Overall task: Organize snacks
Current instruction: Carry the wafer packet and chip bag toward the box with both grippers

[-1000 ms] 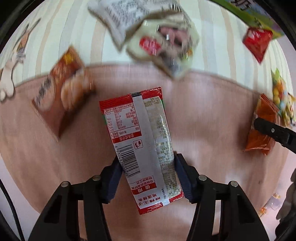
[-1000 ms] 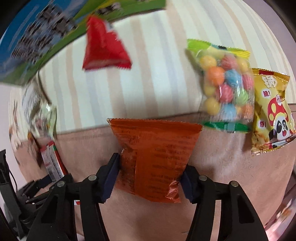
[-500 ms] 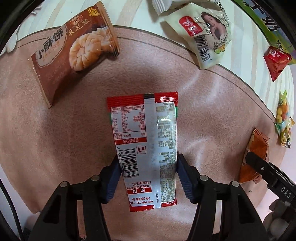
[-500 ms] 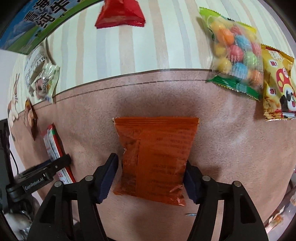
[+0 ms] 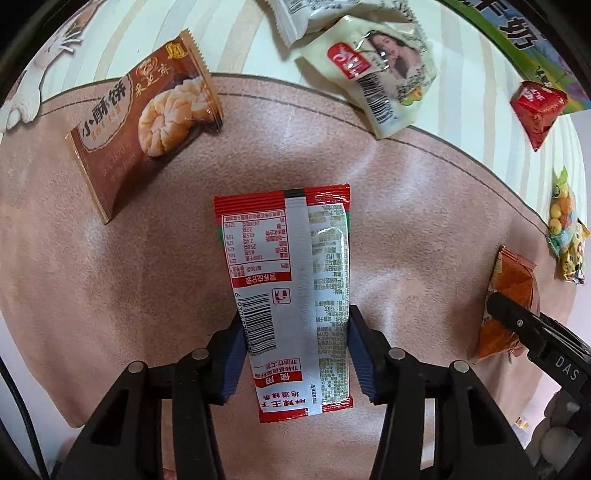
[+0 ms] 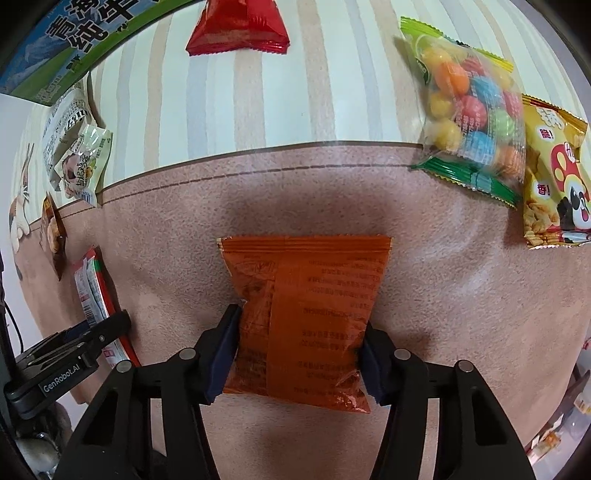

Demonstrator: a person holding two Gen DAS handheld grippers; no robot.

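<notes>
Left gripper (image 5: 295,345): I've got it clamped on the red-and-white packet (image 5: 288,291), back side up, over the pink mat (image 5: 110,295).
Right gripper (image 6: 299,350): squeezing my orange packet (image 6: 306,314) by both side edges, above the same mat.
Neighbours: brown pastry packet (image 5: 147,118) upper left; candy bag (image 6: 469,110) upper right.

Nine snack packets: one red-and-white (image 5: 288,295), one orange (image 6: 306,317), one brown (image 5: 147,122), two pale (image 5: 376,74), one small red (image 6: 238,27), one candy (image 6: 469,118), one yellow (image 6: 554,177). One pink mat (image 6: 443,295).
</notes>
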